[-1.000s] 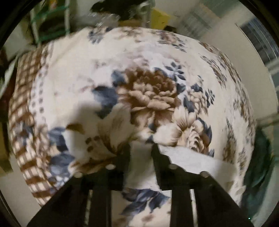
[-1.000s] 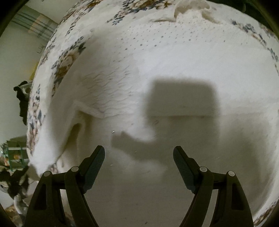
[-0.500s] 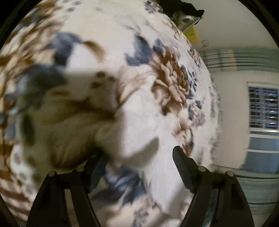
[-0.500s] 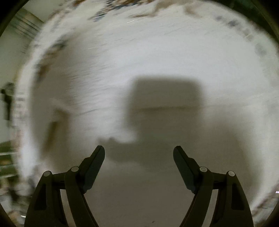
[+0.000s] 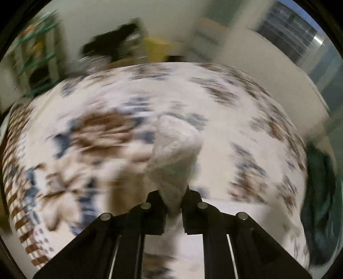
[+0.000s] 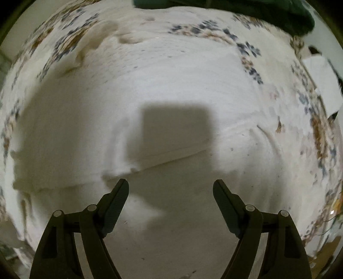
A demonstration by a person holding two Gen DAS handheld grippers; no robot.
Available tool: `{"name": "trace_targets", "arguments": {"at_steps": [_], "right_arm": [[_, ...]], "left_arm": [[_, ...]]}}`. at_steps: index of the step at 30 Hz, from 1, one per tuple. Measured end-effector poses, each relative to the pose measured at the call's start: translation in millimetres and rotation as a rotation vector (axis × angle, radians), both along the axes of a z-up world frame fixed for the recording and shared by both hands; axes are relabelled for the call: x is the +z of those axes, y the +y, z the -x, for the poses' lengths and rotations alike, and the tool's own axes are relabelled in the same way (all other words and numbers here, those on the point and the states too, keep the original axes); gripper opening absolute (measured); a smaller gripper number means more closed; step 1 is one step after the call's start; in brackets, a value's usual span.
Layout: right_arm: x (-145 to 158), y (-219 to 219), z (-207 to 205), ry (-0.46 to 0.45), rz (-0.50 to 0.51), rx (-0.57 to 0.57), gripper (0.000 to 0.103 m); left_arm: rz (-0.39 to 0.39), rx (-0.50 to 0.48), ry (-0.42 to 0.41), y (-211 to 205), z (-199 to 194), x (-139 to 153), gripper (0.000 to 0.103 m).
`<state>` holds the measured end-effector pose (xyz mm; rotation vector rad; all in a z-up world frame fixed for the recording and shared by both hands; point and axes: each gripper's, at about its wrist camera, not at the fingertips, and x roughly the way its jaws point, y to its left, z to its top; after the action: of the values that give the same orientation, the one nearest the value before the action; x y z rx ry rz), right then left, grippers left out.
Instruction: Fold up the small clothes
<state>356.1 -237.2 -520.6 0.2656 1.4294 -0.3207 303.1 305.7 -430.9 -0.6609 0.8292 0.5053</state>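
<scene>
A: Floral bedspread (image 5: pixel 90 137) fills most of the left wrist view, with a white wall and a window at about two o'clock behind it. What is different from a second ago?

B: The left tool (image 5: pixel 173 211) let go of the white garment's edge half a second back, with its jaws spread over bare bedspread, and now its jaws are closing on a bunched corner of the white garment (image 5: pixel 174 154). That corner stands up between the pads and rises toward twelve o'clock. The blur says the hand is moving fast.

A: So it has re-gripped?

B: That is my reading: a fresh hold on a corner, lifted to carry it over for a fold.

A: And the other hand?

B: The right tool (image 6: pixel 170 194) points straight down, jaws spread wide with nothing between them, as before. Beneath it the rest of the garment (image 6: pixel 171 70) lies flat on the bed, a layered hem running from eight to three o'clock just ahead of the tips.

A: Edges and room?

B: A dark green cloth (image 6: pixel 246 12) sits at twelve to one o'clock past the garment's far edge, and the bed's border shows at three o'clock. Bare bedspread at ten o'clock gives the lifted corner space to travel.
</scene>
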Motion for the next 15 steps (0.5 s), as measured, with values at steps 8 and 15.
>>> {"name": "trace_targets", "arguments": {"at_steps": [8,15], "right_arm": [[6.2,-97.1,-10.3,-0.024,-0.118,-0.069,0.083],[7.8,-196.1,-9.9,-0.024,-0.176,-0.128,0.082]], "left_arm": [[-0.005,-0.439,0.044,-236.0,-106.7,11.3,0.009],[0.037,-0.713,0.088,-436.6,-131.1,-9.3,0.009]]}}
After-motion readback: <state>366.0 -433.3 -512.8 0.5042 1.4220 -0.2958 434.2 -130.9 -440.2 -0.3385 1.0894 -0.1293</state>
